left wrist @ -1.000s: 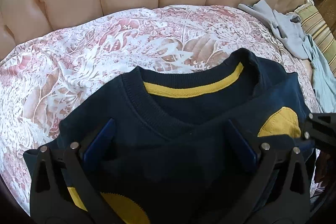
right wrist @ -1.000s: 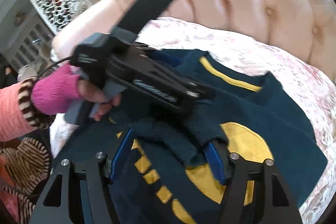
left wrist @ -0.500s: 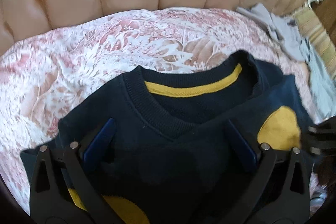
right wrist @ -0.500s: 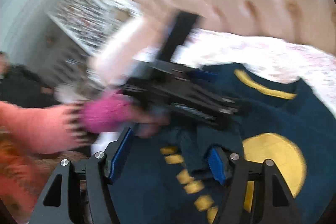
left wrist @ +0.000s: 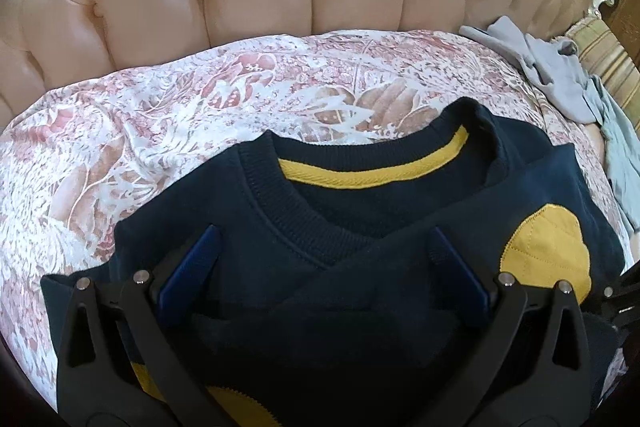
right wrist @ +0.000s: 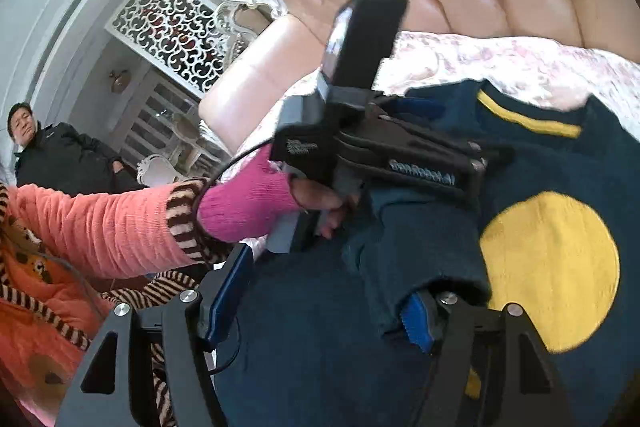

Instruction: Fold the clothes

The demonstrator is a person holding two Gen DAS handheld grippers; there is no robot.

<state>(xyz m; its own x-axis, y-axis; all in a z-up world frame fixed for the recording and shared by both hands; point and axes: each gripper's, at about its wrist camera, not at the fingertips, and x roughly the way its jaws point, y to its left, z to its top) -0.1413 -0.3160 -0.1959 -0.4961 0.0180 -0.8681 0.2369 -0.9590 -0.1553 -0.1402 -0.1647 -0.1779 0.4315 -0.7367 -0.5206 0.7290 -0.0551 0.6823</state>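
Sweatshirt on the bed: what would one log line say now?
sweatshirt: sleeve folded across front | left gripper: open | right gripper: open

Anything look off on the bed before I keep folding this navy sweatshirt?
Mostly fine. The navy sweatshirt lies collar toward the headboard, one sleeve folded diagonally across its chest. Only oddity: loose grey clothes lie crumpled at the bed's far right edge, unfolded.
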